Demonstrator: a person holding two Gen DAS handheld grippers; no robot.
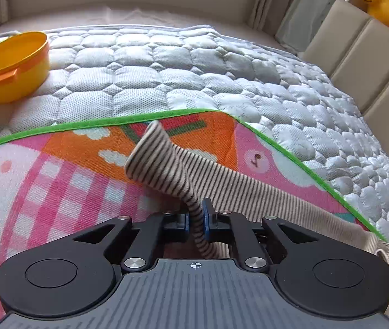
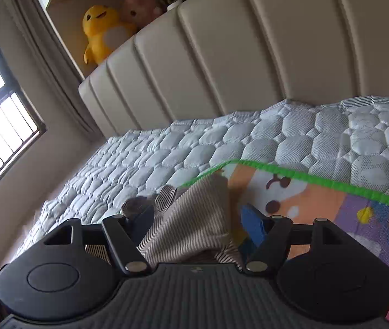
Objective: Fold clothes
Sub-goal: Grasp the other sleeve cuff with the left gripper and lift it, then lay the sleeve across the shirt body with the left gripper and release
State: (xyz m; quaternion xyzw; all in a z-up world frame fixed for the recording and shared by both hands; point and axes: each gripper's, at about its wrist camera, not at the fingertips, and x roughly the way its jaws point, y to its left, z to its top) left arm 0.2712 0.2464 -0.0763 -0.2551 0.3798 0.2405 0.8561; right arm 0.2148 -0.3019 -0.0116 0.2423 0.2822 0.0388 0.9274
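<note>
Both grippers at a striped garment on a play mat.

The left gripper [image 1: 195, 223] is clenched on a twisted strip of the striped garment [image 1: 167, 161] (thin brown-and-cream knit), whose end curls up above the mat [image 1: 57, 170]. The right gripper [image 2: 197, 220] stands wide with cloth bunched between its fingers; its left pad seems half buried, so contact is unclear. No writing is legible. Quilted mattress [image 1: 194, 68], yellow tub [image 1: 16, 65], ribbed headboard [image 2: 249, 54].
</note>
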